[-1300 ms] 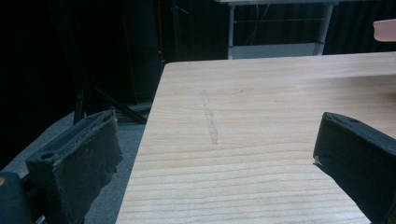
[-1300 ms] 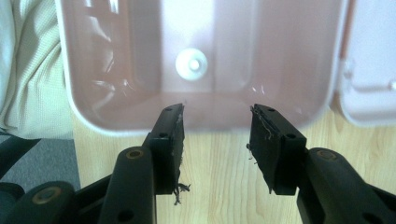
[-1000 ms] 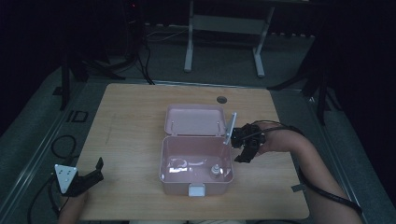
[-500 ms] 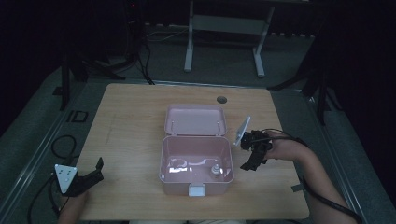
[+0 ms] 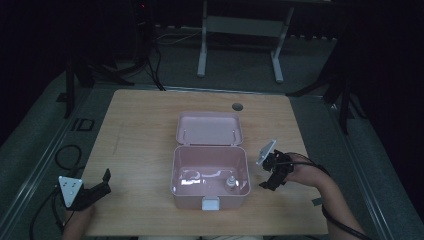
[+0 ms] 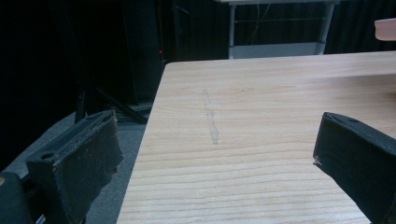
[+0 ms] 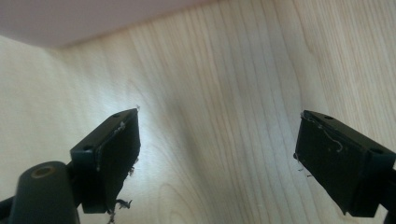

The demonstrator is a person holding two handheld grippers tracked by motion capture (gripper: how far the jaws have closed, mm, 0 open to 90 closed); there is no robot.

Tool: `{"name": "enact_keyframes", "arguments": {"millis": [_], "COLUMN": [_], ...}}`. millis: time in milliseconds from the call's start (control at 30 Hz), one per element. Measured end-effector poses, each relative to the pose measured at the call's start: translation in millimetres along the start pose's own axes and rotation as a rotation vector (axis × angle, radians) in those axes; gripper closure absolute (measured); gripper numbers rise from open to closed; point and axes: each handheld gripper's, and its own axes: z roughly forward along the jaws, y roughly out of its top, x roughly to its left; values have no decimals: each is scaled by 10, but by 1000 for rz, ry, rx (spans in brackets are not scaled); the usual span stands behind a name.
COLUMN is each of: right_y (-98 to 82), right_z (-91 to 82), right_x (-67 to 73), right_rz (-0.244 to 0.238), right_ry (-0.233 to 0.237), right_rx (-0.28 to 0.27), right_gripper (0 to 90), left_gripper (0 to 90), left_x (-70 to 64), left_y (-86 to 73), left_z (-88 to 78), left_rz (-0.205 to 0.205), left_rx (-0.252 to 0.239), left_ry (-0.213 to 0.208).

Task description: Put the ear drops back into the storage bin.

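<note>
down at the near left corner of the table (image 5: 145, 125), the left gripper (image 5: 102, 182) sits low over the wood, jaws spread wide and nothing between them; in the left gripper view (image 6: 215, 154) the bare planks run out ahead, with the table's left edge dropping off to dark floor just beside the left jaw, so there's little margin on that side and plenty of open wood to its right

moving across the near edge, the pink box (image 5: 210, 172) stands close to the front rim of the table, open, its white latch facing the person. inside, a small bottle-like thing (image 5: 230, 182) stands near the right wall and something pale and thin (image 5: 200, 176) lies on the floor of the box; too small to say what they are

just right of the box, the right gripper (image 5: 267, 182) points down at the tabletop, near the box's right wall but apart from it. its jaws have just been opening and now stand released, wide, with only wood grain between them in the right gripper view (image 7: 217, 154); the pink wall of the box fills the top left corner there. clear wood lies to its right, out to the table's right edge

farther back, the lid (image 5: 210, 129) lies flung open behind the box, hinged to its rear edge, and beyond it a round cable hole (image 5: 237, 106) sits near the far rim
</note>
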Motion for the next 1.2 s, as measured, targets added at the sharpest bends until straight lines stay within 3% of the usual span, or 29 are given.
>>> {"name": "enact_keyframes", "arguments": {"millis": [300,467,700,833,933,967,1000,1200], "right_y": [-245,-456,-709,-855,-898,-943,-957,-1000], "right_z": [104,168,235,242,242,237,237,260], "right_x": [-22,-34,-21,-28,-26,-21,-18,8], "right_rz": [68,151,243,339,371,424,446,522], "right_ry": [-40,-119,-218,-304,-339,-375,-387,-447], "right_rx": [-76,-195,-262,-306,-318,-345,-354,-382], "right_gripper": [138,141,140,136,134,133,133,131], "left_gripper": [10,10,10,10,10,10,10,10], "left_x": [-1,-3,-4,-4,-4,-4,-4,-4], "left_y": [0,-1,-2,-1,-1,-1,-1,-2], "left_z": [-1,-2,-3,-3,-3,-3,-3,-4], "left_rz": [2,2,3,3,2,3,2,2], "left_rx": [-2,-1,-3,-3,-3,-3,-3,-3], "left_ry": [0,-1,-2,-1,-1,-1,-1,-1]}}
